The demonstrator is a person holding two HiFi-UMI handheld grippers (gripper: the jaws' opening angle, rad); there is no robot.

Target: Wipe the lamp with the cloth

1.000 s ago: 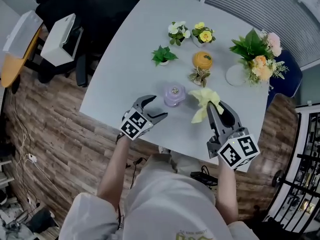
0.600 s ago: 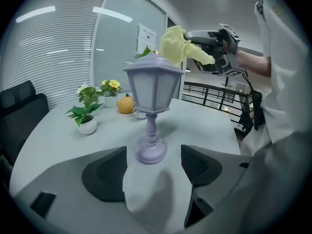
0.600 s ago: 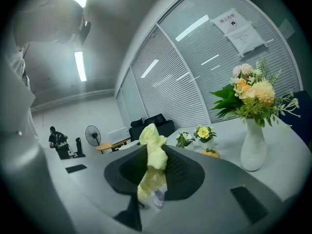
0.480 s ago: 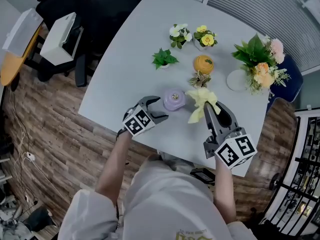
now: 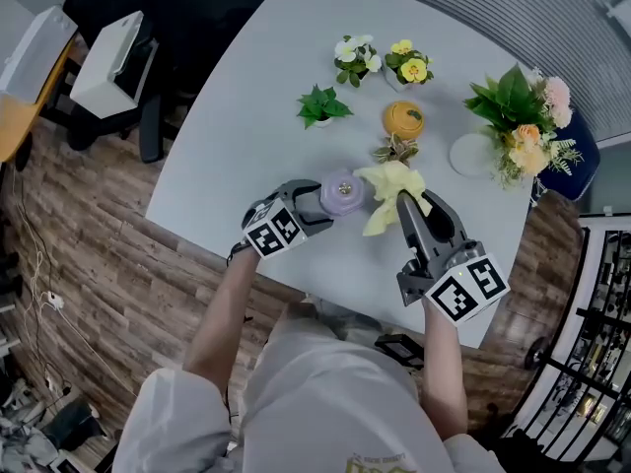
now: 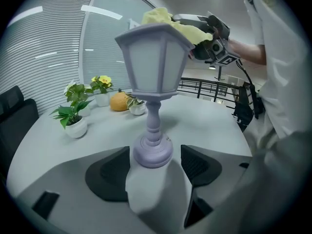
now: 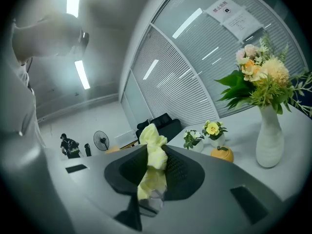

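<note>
A small lilac lantern-shaped lamp (image 5: 342, 193) stands upright on the pale grey table (image 5: 246, 136). My left gripper (image 5: 308, 213) is open, its jaws on either side of the lamp's round base (image 6: 152, 152), with a narrow gap on the right side. My right gripper (image 5: 410, 208) is shut on a yellow cloth (image 5: 386, 187). In the left gripper view the cloth (image 6: 163, 18) lies against the top of the lamp's shade (image 6: 153, 62), with the right gripper (image 6: 207, 30) behind it. In the right gripper view the cloth (image 7: 155, 152) bunches up between the jaws and hides the lamp.
Beyond the lamp stand three small potted plants (image 5: 320, 106), an orange pumpkin-shaped pot (image 5: 402, 118) and a tiny succulent (image 5: 394, 150). A white vase of flowers (image 5: 513, 116) is at the far right. Dark chairs and a white box (image 5: 108, 62) lie off the table's left edge.
My left gripper has moved right to the lamp and now brackets its base. The right gripper has carried the cloth left and forward onto the lamp's top.
</note>
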